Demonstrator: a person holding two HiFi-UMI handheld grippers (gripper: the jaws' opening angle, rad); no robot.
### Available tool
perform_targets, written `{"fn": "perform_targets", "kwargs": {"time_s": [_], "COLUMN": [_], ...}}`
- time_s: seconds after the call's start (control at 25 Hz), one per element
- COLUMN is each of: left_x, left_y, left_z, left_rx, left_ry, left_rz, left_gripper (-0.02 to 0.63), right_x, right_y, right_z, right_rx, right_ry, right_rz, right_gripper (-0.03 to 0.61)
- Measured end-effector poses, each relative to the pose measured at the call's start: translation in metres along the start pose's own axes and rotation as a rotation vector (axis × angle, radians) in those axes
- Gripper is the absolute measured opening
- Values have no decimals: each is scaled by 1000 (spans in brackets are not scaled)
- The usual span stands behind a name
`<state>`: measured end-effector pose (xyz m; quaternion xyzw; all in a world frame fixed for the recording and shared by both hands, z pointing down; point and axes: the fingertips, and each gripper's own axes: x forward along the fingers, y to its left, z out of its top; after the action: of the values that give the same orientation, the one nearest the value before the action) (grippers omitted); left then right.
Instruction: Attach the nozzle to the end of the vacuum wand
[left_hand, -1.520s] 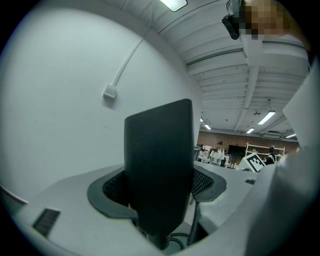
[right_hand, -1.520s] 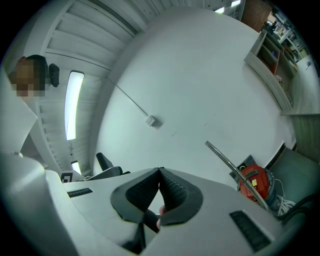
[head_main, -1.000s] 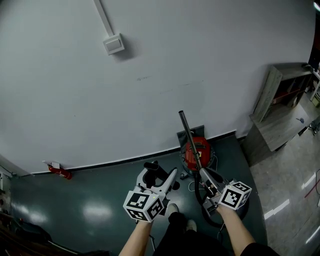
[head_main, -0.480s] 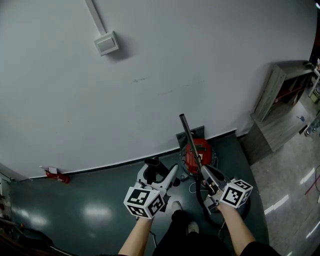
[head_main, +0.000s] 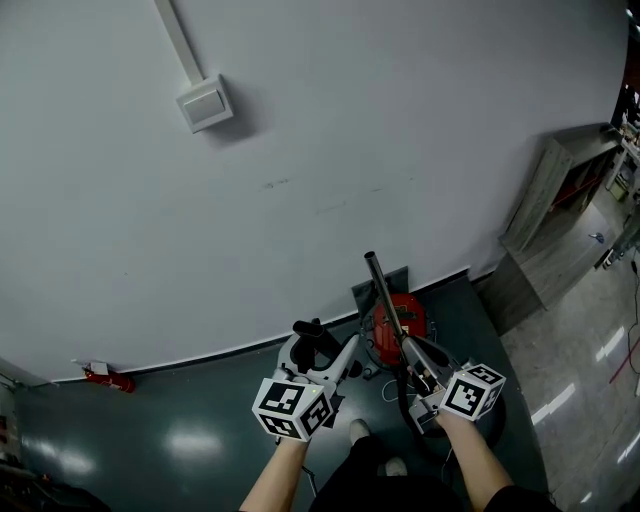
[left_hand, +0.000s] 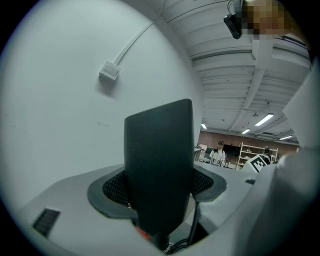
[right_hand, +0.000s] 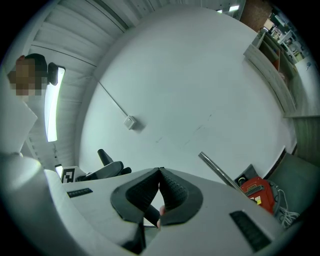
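Note:
A black nozzle (head_main: 312, 338) stands upright between the jaws of my left gripper (head_main: 322, 352), which is shut on it. In the left gripper view the nozzle's dark tube (left_hand: 160, 160) fills the gap between the ribbed pads (left_hand: 114, 188) of the left gripper (left_hand: 160, 187). The metal vacuum wand (head_main: 383, 292) rises at a slant from the red vacuum (head_main: 400, 318) by the wall. My right gripper (head_main: 410, 348) lies along the wand's lower end. In the right gripper view the right gripper (right_hand: 160, 176) has its pads pressed together, and the wand (right_hand: 217, 171) passes behind the right jaw.
A grey wall with a box on a conduit (head_main: 205, 102) is straight ahead. A wooden shelf unit (head_main: 560, 195) stands at the right. A small red object (head_main: 98, 377) lies at the wall's foot on the left. A black hose (head_main: 415, 425) coils beside the person's shoes (head_main: 358, 428).
Both grippers have moved closer to the wall and the vacuum, the left still carrying the nozzle. The view has shifted with them. Neither grip has changed.

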<state>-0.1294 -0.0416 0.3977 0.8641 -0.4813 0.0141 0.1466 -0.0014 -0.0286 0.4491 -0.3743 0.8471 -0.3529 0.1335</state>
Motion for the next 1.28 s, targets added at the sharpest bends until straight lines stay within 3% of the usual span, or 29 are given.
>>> {"fn": "perform_targets", "kwargs": {"time_s": [0.64,0.96,1.28], "left_x": [43,77,121], "left_y": [42,55,72], "left_z": [9,12,10], "left_rx": [-24,-37,-40], "left_ry": [27,22,26], "left_rz": [-73,-36,17], "left_gripper": [325,325,325], "right_x": [39,64,94], "right_y": [-22,-57,-103], "right_z": [13,28,40], "right_rx": [2,-5,-117], "right_ry": [-35,6,95], "right_rz": [-92,-87,-95], "right_gripper": [18,18,18]}}
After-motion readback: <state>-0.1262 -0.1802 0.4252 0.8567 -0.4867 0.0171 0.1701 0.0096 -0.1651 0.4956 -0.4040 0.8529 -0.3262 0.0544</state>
